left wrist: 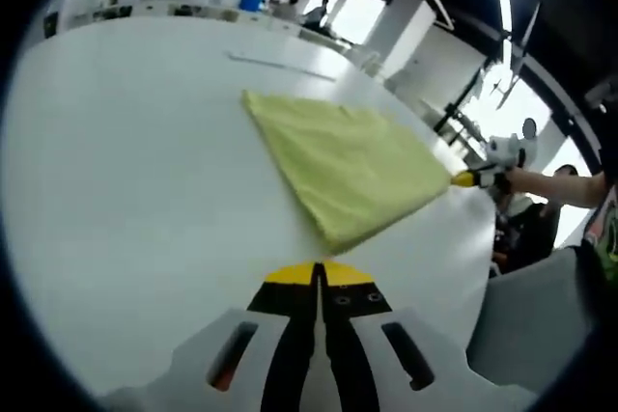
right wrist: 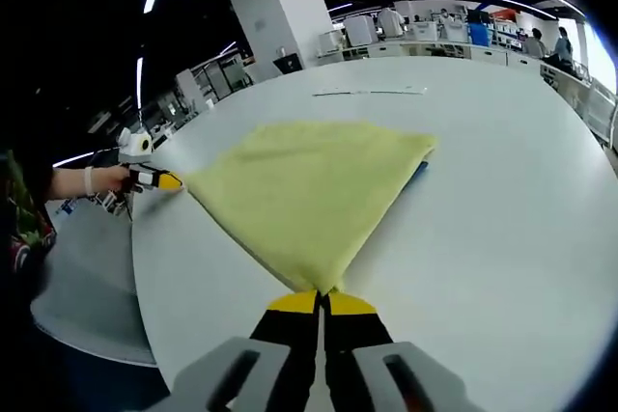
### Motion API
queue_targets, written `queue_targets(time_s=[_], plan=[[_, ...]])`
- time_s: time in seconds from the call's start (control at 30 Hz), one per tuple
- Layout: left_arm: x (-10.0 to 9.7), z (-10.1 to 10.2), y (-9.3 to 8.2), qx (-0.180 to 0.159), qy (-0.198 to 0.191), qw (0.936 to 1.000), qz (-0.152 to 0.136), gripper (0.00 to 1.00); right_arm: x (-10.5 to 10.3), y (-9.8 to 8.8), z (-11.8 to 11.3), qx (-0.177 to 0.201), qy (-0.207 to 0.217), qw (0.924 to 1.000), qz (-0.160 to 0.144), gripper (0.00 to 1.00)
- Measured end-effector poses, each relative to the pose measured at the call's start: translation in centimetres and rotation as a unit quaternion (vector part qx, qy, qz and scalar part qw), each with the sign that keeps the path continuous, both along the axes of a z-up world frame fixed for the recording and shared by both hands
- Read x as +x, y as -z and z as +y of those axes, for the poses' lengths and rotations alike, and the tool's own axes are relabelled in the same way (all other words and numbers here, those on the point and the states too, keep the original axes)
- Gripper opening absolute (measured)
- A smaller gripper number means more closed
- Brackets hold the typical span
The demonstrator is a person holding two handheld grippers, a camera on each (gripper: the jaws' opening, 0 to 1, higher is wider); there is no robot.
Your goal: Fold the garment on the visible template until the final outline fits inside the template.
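Note:
A folded yellow garment [left wrist: 343, 166] [right wrist: 309, 185] lies flat on the white table [left wrist: 126, 200] [right wrist: 502, 238]. A sliver of a blue template [right wrist: 418, 173] peeks out under its far right edge. My left gripper [left wrist: 318, 267] is shut, its yellow tips just short of the garment's near corner; in the right gripper view it [right wrist: 166, 180] touches the garment's left corner, held by a hand. My right gripper [right wrist: 323, 298] is shut with the garment's near corner running into its tips; in the left gripper view it [left wrist: 466, 178] sits at the garment's right corner.
A thin pale strip [left wrist: 280, 65] [right wrist: 372, 93] lies on the table beyond the garment. The table's edge [left wrist: 473, 267] [right wrist: 140, 267] curves close by the gripped corners, with grey floor below. Desks and people stand in the far background.

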State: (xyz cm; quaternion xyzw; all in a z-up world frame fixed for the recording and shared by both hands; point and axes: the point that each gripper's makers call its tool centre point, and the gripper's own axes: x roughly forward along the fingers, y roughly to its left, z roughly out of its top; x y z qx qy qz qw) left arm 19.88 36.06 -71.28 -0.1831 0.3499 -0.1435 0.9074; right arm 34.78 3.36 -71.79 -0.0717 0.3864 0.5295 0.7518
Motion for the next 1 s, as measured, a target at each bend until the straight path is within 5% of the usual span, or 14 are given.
queue_targets(time_s=[0.7,1.0], plan=[[-0.9,-1.4,-0.3,-0.006,0.013,0.9998,-0.010,0.00,-0.1,0.0,-2.0,-0.005,0.000,0.9999,-0.012,0.00],[-0.3,-1.3,-0.9,0.006,0.016,0.9993,-0.034,0.00,0.4,-0.9,-2.5,0.000,0.010,0.9992,-0.039,0.21]])
